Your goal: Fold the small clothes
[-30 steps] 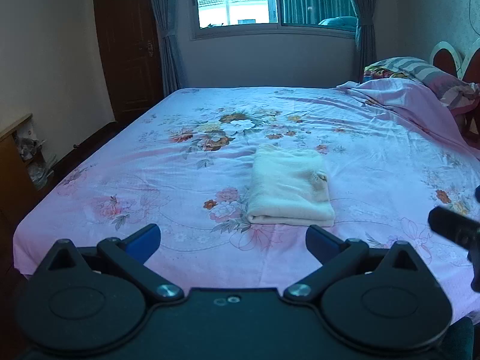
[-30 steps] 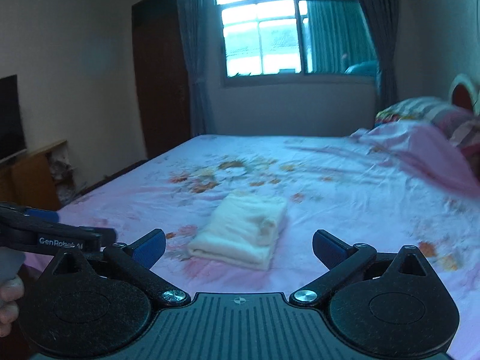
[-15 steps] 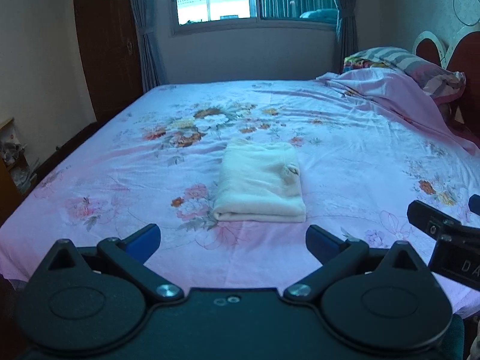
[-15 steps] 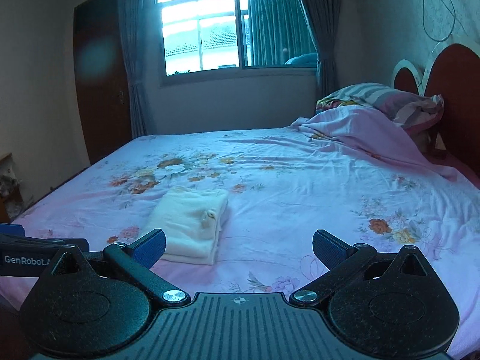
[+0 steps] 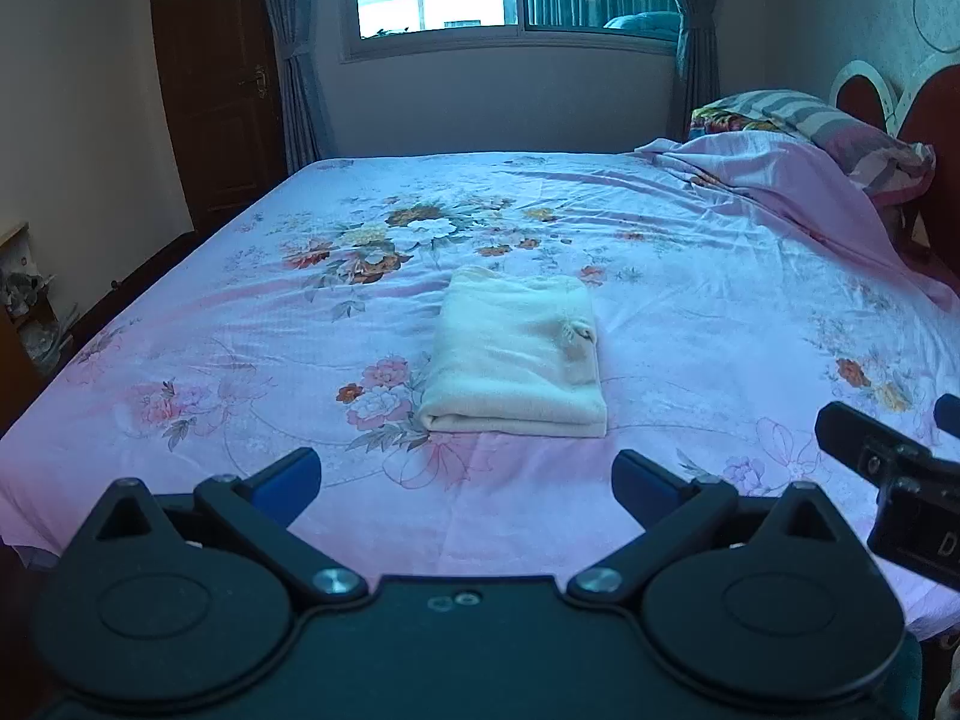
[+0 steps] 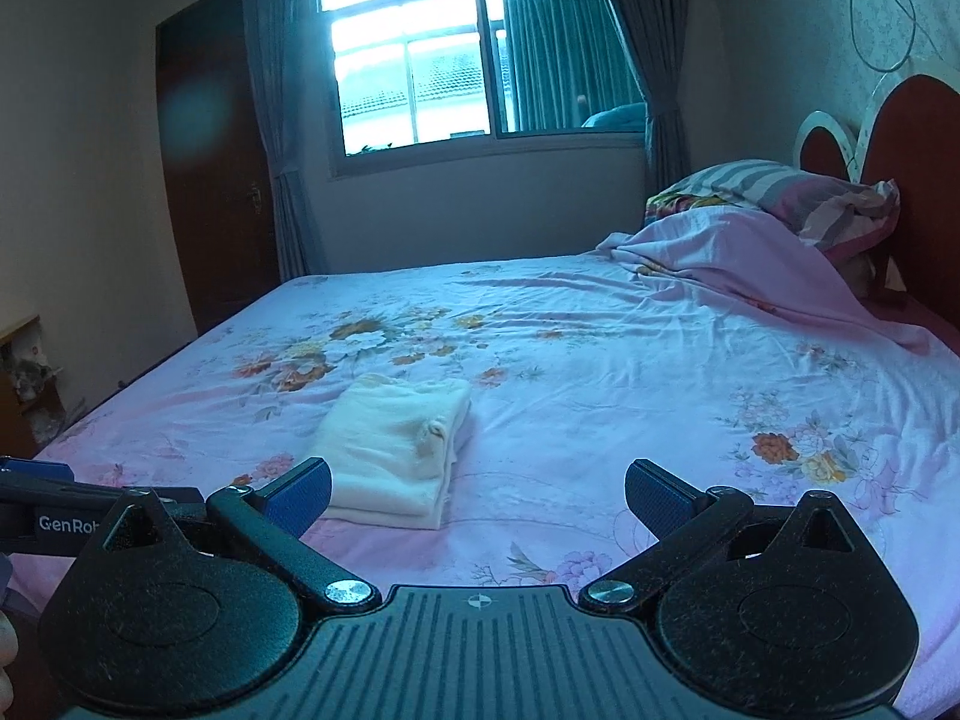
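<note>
Item: one cream folded garment (image 5: 516,354), small, knit or fleece-like by its surface, exact type not determinable. Location: lying flat near the middle of the bed (image 5: 690,312), on a pink floral bedsheet (image 5: 240,372), ahead of both grippers and touched by neither. Condition: already folded into a compact rectangular stack of several layers, with a rounded fold edge facing the cameras and looser layered edges on its right side; a small puckered mark or tag shows near the right edge. Handling estimate: light, soft and limp, not fragile, not slippery; likely to sag and unfold if lifted by a single layer or one corner. Suggested hold: pinch through the full thickness at the near fold edge, both grippers well spread apart, or slide fingers beneath the stack. Left gripper (image 5: 467,474): fingers spread wide, holding nothing, hovering over the near edge of the bed. Right gripper (image 6: 477,489): fingers likewise wide apart and empty, the garment just beyond its left finger. Also present: crumpled pink blanket (image 6: 738,264) and striped pillow (image 6: 780,186) by the headboard, well apart from the garment.
</note>
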A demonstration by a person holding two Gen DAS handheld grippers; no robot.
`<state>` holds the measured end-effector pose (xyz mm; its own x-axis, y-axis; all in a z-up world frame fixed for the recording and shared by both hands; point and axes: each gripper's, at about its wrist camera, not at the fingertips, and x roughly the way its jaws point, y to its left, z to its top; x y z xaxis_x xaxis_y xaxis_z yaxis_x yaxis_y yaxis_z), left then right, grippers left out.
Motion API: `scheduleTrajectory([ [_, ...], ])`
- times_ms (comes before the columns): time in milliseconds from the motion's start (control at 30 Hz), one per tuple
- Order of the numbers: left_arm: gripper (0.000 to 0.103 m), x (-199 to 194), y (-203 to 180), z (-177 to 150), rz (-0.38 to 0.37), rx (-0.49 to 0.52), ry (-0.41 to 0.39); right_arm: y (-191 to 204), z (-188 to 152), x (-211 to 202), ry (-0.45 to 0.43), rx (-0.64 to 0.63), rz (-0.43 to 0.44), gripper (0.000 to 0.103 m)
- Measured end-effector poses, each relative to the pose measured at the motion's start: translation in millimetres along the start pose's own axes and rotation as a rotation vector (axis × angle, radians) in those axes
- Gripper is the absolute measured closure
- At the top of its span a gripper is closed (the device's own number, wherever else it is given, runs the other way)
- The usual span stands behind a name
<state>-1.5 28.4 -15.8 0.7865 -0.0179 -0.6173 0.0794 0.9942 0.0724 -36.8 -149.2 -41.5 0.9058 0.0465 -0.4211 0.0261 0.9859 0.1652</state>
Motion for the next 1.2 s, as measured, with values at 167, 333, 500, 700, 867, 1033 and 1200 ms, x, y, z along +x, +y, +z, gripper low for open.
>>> scheduleTrajectory([
  [167,0.002,-3,4,1,0.004,-0.009,-0.010,-4,1,-1,-0.003,0.008,0.006,0.000],
  [333,0.002,-3,8,2,-0.004,-0.025,-0.014,-2,1,-2,-0.007,0.001,0.004,0.000],
  [500,0.002,-2,11,1,-0.003,-0.036,-0.013,-1,1,-2,-0.003,0.003,-0.002,0.000],
  [700,0.002,-2,12,1,-0.006,-0.037,-0.015,-2,1,-2,-0.001,0.013,0.004,0.000],
  [867,0.002,-3,12,2,-0.013,-0.040,-0.017,-2,2,-3,-0.003,0.014,0.013,0.000],
  [1033,0.002,-4,11,2,-0.006,-0.038,-0.020,-3,2,-4,-0.007,0.008,0.016,0.000],
  [1200,0.002,-4,12,4,-0.010,-0.039,-0.018,-4,2,-2,-0.002,0.009,0.016,0.000],
])
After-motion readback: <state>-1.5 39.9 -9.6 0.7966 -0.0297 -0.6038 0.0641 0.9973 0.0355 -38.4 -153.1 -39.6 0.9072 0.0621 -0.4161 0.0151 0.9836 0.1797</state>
